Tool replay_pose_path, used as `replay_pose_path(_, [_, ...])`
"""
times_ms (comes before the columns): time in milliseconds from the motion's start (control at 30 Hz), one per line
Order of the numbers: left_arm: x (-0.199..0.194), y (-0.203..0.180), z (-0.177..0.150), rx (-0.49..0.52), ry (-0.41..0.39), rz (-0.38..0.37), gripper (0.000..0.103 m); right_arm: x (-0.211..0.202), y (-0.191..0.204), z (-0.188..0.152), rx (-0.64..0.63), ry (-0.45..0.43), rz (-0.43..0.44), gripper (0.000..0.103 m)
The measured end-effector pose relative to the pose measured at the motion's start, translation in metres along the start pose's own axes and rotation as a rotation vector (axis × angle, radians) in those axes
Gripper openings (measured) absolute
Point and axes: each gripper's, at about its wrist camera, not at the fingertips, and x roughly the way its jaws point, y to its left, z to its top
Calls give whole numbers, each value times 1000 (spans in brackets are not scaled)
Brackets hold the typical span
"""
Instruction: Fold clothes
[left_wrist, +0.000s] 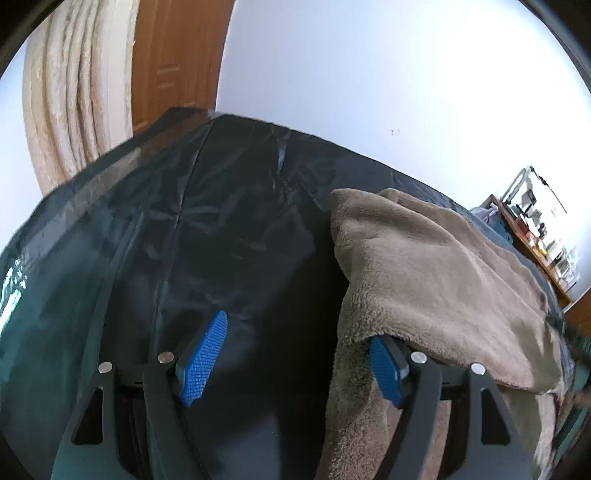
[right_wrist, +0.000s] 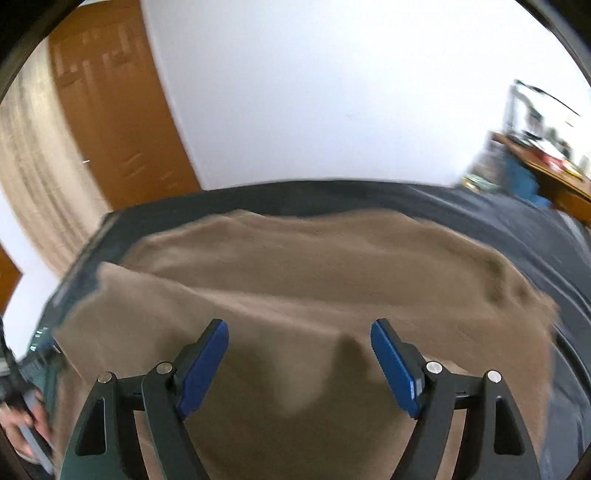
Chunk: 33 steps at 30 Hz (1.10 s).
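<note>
Dark glossy sheet covers the whole work surface, creased and shiny, with a white wall behind it. A wooden door and a cream curtain stand off to the left, a cluttered wooden shelf far right. The brown fleece garment lies spread on the sheet, its long axis running left to right across the right wrist view. The left claw gapes wide, the fleece edge draped over its right finger. The right claw is wide too, nothing pinched, fleece below.
</note>
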Motion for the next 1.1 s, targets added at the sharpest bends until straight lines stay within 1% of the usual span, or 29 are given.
replay_pose_path(67, [0, -2, -1, 15, -2, 14, 78, -1, -8, -13, -19, 14, -30, 81])
replay_pose_path(200, [-3, -2, -2, 44, -15, 38, 78, 9, 3, -34, -164, 32, -148, 81])
replay_pose_path(267, [-2, 1, -2, 48, -12, 45, 78, 16, 7, -41, -214, 22, -170, 83])
replay_pose_path(367, [-1, 0, -3, 77, -3, 59, 78, 17, -1, -43, -200, 21, -156, 86])
replay_pose_path(467, [-6, -15, -3, 181, -32, 98, 79, 19, -13, -41, -146, 41, -105, 89])
replay_pose_path(533, [-13, -26, -6, 262, -55, 101, 81, 19, -18, -41, -127, 47, -86, 90])
replay_pose_path(567, [-16, -29, -6, 296, -64, 87, 81, 18, -17, -41, -131, 46, -91, 90])
replay_pose_path(667, [-22, -22, -2, 282, -66, 11, 82, 16, -11, -42, -150, 40, -115, 90])
replay_pose_path(733, [-27, -9, -3, 216, -36, -62, 82, 15, -12, -42, -144, 41, -107, 90])
replay_pose_path(800, [-34, -4, -1, 153, -23, -103, 82, 16, -13, -42, -138, 43, -100, 90])
replay_pose_path(867, [-46, -18, 3, 156, -32, -123, 82, 17, -12, -42, -140, 43, -102, 91])
replay_pose_path(1000, [-61, -73, 18, 247, -56, -167, 83, 18, -12, -41, -142, 42, -104, 91])
replay_pose_path(1067, [-56, -102, 28, 285, -36, -181, 85, 18, -12, -41, -141, 43, -101, 91])
replay_pose_path(1100, [-45, -116, 33, 297, -9, -183, 85, 18, -13, -41, -140, 43, -100, 91])
